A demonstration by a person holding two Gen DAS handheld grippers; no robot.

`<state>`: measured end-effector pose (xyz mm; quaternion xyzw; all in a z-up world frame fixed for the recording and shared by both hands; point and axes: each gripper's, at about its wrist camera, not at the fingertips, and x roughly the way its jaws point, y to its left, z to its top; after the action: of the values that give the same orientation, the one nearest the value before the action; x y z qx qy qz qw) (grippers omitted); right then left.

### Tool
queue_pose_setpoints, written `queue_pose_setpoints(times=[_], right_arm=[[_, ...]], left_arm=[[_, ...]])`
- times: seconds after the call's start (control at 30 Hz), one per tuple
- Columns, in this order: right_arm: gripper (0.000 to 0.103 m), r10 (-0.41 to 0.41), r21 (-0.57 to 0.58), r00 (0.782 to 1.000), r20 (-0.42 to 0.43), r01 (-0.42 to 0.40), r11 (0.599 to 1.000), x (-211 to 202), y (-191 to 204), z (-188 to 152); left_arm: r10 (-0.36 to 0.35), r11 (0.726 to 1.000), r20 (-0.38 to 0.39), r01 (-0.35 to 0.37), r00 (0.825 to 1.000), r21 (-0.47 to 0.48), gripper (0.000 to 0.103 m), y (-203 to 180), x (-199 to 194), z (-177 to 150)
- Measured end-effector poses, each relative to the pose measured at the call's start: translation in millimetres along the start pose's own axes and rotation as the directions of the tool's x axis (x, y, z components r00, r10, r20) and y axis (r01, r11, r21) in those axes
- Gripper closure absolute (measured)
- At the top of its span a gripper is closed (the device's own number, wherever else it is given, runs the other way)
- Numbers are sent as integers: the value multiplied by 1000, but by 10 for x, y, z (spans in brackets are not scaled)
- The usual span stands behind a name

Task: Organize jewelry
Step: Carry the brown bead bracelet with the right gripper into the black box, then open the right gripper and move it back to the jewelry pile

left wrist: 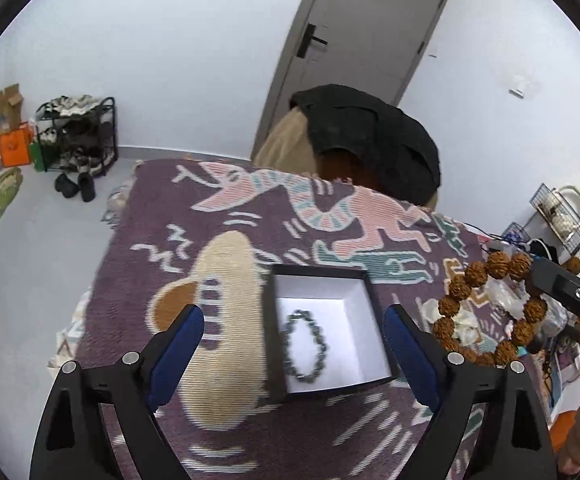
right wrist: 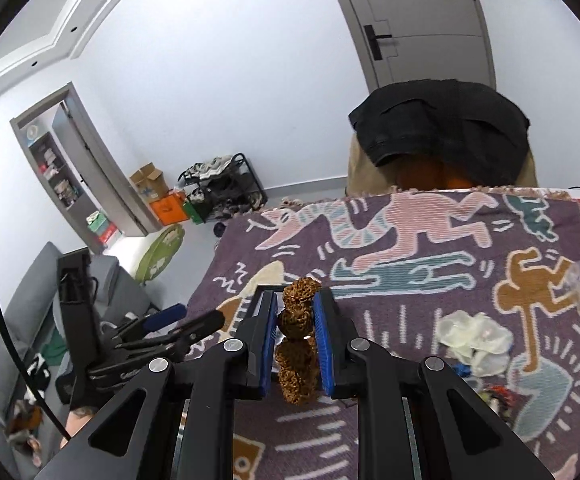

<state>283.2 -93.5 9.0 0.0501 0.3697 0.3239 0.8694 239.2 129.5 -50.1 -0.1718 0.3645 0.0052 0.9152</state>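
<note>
On the table [left wrist: 149, 208], covered with a purple cloth woven with cartoon figures, the left gripper [left wrist: 294, 340] hangs with its jaws spread wide and nothing between the blue pads, just above an open black box [left wrist: 267, 344] with a white lining. Inside the box, toward its left wall, a small dark-beaded bracelet [left wrist: 305, 347] lies flat as an oval whose long axis runs from the near edge toward the far edge of the box, roughly in line with the way the gripper points. To the right of the box, the right gripper [right wrist: 297, 332] has its jaws closed on a bracelet of large brown knobbly beads [left wrist: 490, 306]. In the left wrist view that loop hangs open-faced, above the cloth and clear of the box. In the right wrist view the beads show edge-on as a column running along the fingers. Further right, crumpled clear plastic bags [right wrist: 474, 338] lie on the cloth.
</note>
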Motion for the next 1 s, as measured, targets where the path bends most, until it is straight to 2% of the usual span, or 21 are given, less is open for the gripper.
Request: queue_pose_setpoints(times=[0.3,0.43,0.5,0.57,0.6,0.63,0.67,0.7,0.73,1.0], right_arm=[[83,-12,6,997,-75,13,1000,625,125,-42],[83,-107,-24,991,-78,105,994,797,163,-68],[83,-122,-40,988,-92,119,992,870,191,-71],[81,-49,-16,992,-117,48,999,903,172,-66],[78,3,9,992,-125,-2,1000,897,150,-71],[67,37,30,991,-126,-34,999,868,130,-71],[55,54,44,992,-114,-49,998,808,104,-68],[52,50,44,994,-97,-46,998,751,101,-68],[49,40,42,996,-84,-36,998,702,93,-65],[49,-15,65,998,-61,19,998,238,-180,-188]], left_arm=[[45,999,34,-44,998,-16,12,369,-160,3],[50,998,38,-49,998,-32,12,484,-187,12],[57,998,37,-56,998,-36,12,514,-182,15],[56,998,35,-54,998,-44,12,538,-178,14],[53,998,34,-51,998,-48,12,544,-176,13],[51,997,35,-49,998,-51,12,544,-180,7],[50,998,36,-48,998,-51,12,540,-186,0],[49,998,37,-47,998,-50,12,531,-185,0],[49,998,37,-47,998,-49,12,523,-187,0],[18,1000,44,-17,999,-17,12,279,-213,2]])
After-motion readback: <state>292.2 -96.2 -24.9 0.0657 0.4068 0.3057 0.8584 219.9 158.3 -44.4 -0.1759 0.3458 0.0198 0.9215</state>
